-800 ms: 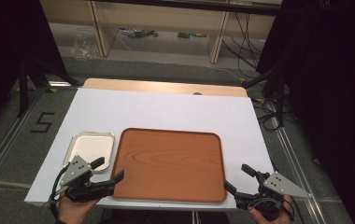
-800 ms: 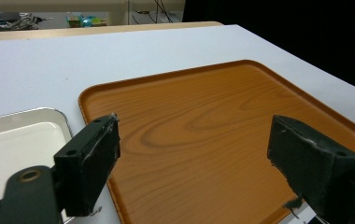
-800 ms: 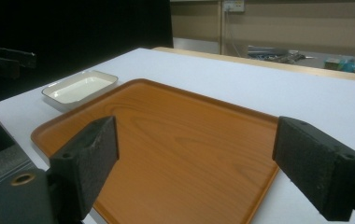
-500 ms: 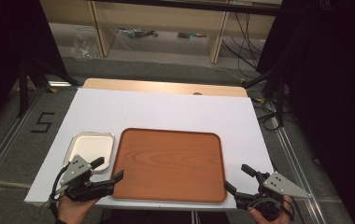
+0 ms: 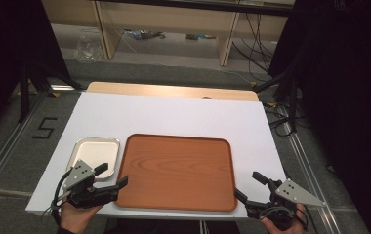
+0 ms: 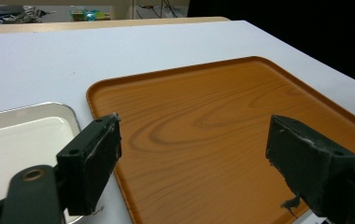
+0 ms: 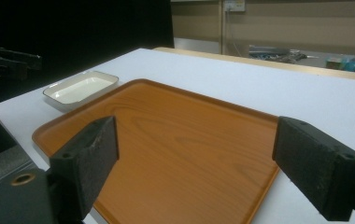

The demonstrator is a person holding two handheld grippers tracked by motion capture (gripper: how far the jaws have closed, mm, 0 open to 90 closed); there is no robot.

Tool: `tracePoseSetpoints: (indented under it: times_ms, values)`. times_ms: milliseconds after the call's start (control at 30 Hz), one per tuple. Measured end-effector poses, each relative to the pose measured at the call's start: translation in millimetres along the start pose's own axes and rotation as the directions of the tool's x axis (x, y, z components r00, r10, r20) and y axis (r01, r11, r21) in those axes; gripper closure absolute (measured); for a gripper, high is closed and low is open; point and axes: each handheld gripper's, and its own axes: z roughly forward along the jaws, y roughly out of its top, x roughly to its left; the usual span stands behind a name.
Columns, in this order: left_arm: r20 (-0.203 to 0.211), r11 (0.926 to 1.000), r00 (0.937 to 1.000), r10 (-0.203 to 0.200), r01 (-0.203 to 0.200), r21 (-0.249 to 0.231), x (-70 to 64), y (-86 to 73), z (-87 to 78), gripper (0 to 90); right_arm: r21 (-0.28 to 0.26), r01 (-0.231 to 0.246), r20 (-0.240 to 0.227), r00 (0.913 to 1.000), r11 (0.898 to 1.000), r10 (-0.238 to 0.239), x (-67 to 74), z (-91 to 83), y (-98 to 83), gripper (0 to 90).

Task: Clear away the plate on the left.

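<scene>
Left of the left gripper (image 6: 192,154), the white dish (image 6: 21,140) is cut by the frame edge. Shelf clutter (image 5: 144,34) far beyond both claws: too small to identify.

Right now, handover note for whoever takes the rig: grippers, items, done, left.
Left gripper: open, nothing between the jaws, at the near left corner of the wooden tray, between it and the small white dish.
Right gripper: open, holding nothing, at the tray's near right corner.
Tray: flat on the white table, centred near the front edge, nothing on it.
Dish: flat on the table just left of the tray, nothing in it.
Done: nothing gripped or lifted.
Left: judging by the pose, both grippers look set to take the tray by its near corners, but no contact is made yet.
</scene>
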Motion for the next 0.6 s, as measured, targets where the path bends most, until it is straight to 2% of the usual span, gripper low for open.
tracePoseSetpoints:
  times_ms: [300,333,367,500,533,600]
  values:
    - [-0.024,0.9995,0.9992,-0.032,0.032,0.007,12.0,-0.1,2.9,18.3,-0.001,-0.006,-0.004,1.0000,1.000,0.006,-1.1,0.2,-0.2,15.6]
    - [-0.024,0.9993,0.9990,-0.037,0.037,0.009,12.8,-0.2,3.3,18.3,0.007,-0.038,-0.017,0.9991,0.999,0.038,0.8,0.4,-0.5,15.6]
    - [-0.028,0.9992,0.9989,-0.038,0.039,0.011,13.4,-0.2,3.4,18.3,-0.004,-0.010,-0.009,0.9999,1.000,0.010,-1.2,0.7,-0.4,15.6]
    - [-0.043,0.9984,0.9977,-0.053,0.054,0.017,17.0,-0.2,4.4,18.3,-0.001,-0.009,-0.005,0.9999,1.000,0.009,-2.7,0.9,-0.7,15.6]
    - [-0.047,0.9985,0.9976,-0.051,0.052,0.016,18.1,-0.2,4.6,18.4,0.002,-0.024,-0.002,0.9997,1.000,0.024,-2.0,1.5,-1.1,15.6]
    - [-0.054,0.9983,0.9972,-0.052,0.054,0.021,21.3,-0.6,5.1,18.4,0.001,-0.011,0.000,0.9999,1.000,0.011,-3.2,1.6,-0.7,15.7]
